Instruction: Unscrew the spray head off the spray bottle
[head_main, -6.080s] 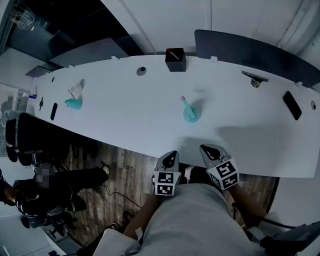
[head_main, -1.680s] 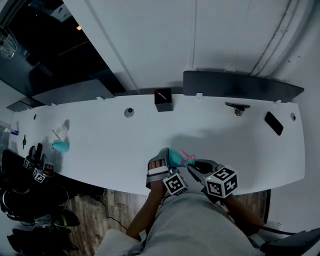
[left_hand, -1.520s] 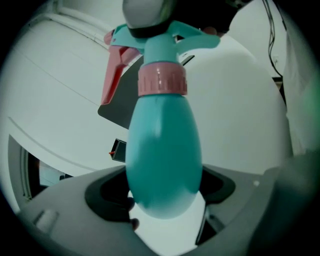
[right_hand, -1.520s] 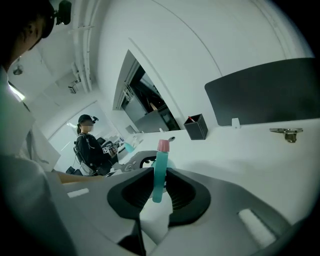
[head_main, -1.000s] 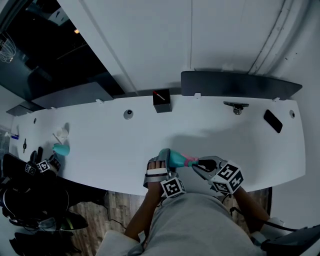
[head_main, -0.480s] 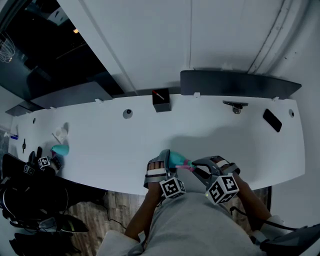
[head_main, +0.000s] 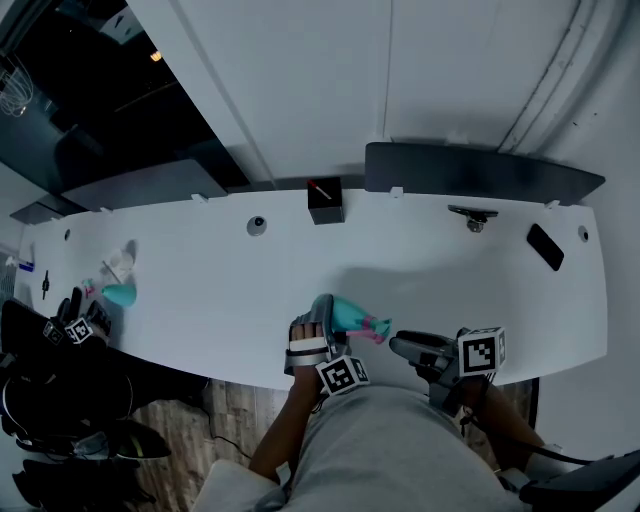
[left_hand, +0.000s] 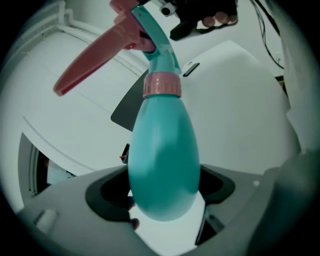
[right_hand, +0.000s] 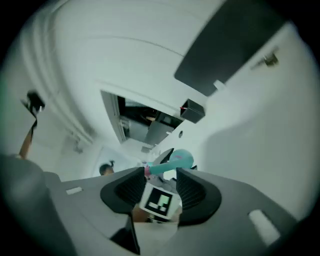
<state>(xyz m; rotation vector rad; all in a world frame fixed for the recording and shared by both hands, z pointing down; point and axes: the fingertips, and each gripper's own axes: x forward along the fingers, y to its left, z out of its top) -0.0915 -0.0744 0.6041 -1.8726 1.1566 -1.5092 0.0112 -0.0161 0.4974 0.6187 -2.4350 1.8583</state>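
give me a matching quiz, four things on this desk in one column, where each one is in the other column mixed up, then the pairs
1 spray bottle
2 black box
3 black phone
4 second teal bottle

A far left end of the table
B gripped in the left claw
C far right end of the table
D back edge, near the middle

Pairs: 1-B, 2-D, 3-C, 4-A

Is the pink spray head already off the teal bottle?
No, the pink spray head sits with its collar on the neck of the teal bottle.
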